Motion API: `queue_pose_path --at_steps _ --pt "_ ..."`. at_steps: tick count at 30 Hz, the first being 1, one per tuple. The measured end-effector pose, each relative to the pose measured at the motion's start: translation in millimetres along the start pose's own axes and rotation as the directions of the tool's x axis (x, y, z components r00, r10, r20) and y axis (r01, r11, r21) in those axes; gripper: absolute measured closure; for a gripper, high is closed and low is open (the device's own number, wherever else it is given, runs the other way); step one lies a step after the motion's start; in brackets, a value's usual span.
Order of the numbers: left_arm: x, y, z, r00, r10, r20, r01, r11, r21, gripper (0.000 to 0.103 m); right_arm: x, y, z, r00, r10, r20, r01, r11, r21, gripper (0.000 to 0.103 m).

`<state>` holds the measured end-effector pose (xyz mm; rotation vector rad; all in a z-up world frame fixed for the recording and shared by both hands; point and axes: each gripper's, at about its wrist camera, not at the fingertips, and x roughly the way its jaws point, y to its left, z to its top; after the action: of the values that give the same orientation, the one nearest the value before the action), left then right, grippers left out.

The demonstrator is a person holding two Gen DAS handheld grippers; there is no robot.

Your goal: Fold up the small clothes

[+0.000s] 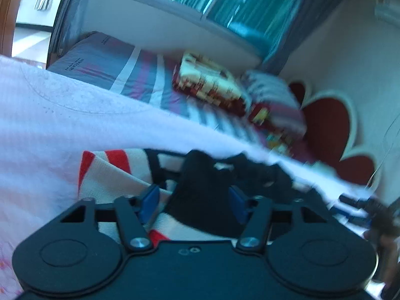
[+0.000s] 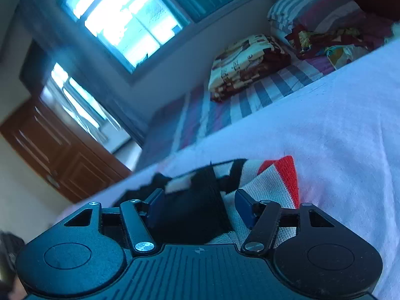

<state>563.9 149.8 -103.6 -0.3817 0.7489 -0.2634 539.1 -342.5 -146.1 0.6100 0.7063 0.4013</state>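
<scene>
On the white sheet (image 2: 337, 125): striped garment (image 2: 270, 182)
Left gripper (image 1: 193, 197): released, garment between pads
Right gripper (image 2: 198, 206): released likewise

Small dark lettering on the striped bedsheet (image 1: 82, 62) and folded blanket (image 2: 245, 62), all illegible.

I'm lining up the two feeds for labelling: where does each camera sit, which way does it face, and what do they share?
Left wrist: sits on the left gripper, looking low along its blue pads over the striped garment on a white cloth, toward a red headboard; jaws apart.
Right wrist: sits on the right gripper, tilted, facing the window and door; jaws apart.
Shared: the striped garment, white cloth, striped bed sheet and folded blanket.
</scene>
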Motion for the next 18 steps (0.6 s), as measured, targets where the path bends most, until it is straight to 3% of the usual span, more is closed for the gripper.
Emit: queue_pose_path --at_steps 3,5,8,9,12,15,18 --pt "7 -8 3 0.999 0.041 -0.035 -0.038 0.997 0.065 0.053 22 17 -6 0.994 -0.107 -0.035 0.101 0.986 -0.133 0.053" --pt "11 -17 2 0.994 0.103 -0.040 -0.098 0.987 0.125 0.067 33 34 -15 0.986 -0.162 -0.034 0.149 0.957 -0.248 0.054" --pt "13 -23 1 0.989 0.148 -0.028 -0.141 0.975 0.171 0.089 45 51 -29 0.980 -0.192 -0.045 0.161 0.913 -0.374 0.090" --pt "11 -24 -1 0.989 0.149 -0.018 -0.144 0.975 0.171 0.100 48 53 -33 0.980 -0.194 -0.045 0.162 0.906 -0.392 0.097" --pt "1 -18 -3 0.993 0.107 0.056 -0.112 0.988 0.102 0.100 45 53 -40 0.978 -0.208 0.026 0.201 0.899 -0.388 0.097" --pt "-15 -15 -7 0.981 0.101 0.164 -0.112 0.992 0.062 0.100 33 50 -39 0.973 -0.195 0.121 0.225 0.912 -0.342 0.097" --pt "-11 -15 -4 0.975 0.144 0.166 -0.155 0.987 0.052 0.100 41 44 -36 0.964 -0.235 0.128 0.264 0.910 -0.321 0.097"
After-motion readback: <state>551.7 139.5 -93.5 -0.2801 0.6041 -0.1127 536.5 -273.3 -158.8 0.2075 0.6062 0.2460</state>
